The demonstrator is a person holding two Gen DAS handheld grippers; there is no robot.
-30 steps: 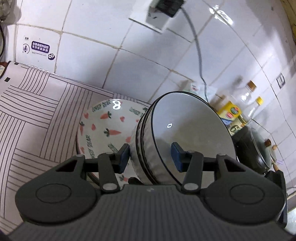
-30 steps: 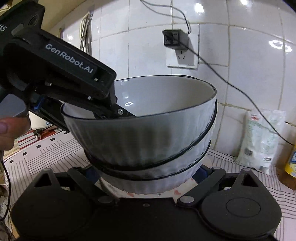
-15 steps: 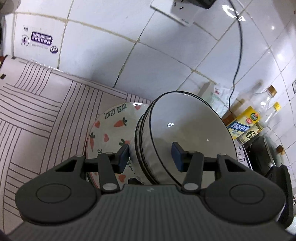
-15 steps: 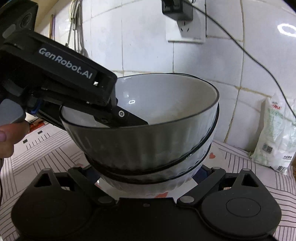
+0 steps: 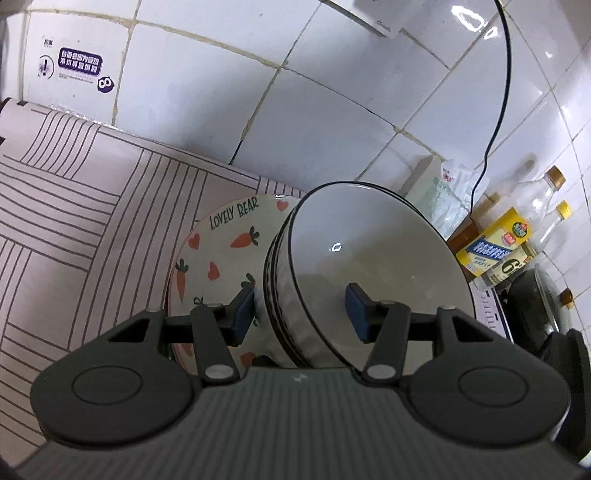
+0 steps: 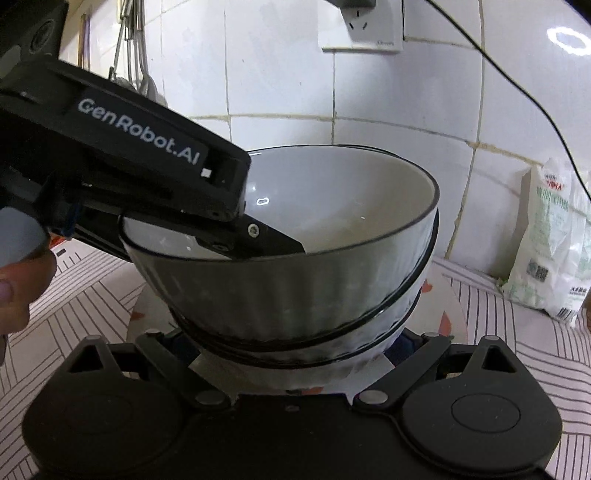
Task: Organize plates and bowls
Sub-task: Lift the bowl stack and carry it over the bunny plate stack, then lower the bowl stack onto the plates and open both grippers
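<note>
A stack of grey ribbed bowls with black rims [image 5: 369, 258] [image 6: 295, 288] rests over a white carrot-print plate [image 5: 221, 251] [image 6: 443, 317] on the striped mat. The top bowl sits tilted in the stack. My left gripper [image 5: 300, 314] straddles the stack's near wall, one pad outside and one pad inside the top bowl. Its jaws are opening, and a thin gap shows beside the outer pad. The inner finger [image 6: 273, 240] also shows in the right wrist view. My right gripper [image 6: 295, 343] flanks the lowest bowl near its base, its pads mostly hidden under the bowls.
The tiled wall stands close behind, with a socket [image 6: 362, 26] and a black cable. A white bag [image 6: 550, 240], oil bottles [image 5: 498, 251] and a dark pot [image 5: 535, 306] stand to the right. Utensils [image 6: 144, 74] hang at left. A person's hand [image 6: 14, 288] holds the left gripper.
Both grippers and the bowl stack came down and nearer the wall, onto the carrot plate. The left jaws have spread slightly apart.
</note>
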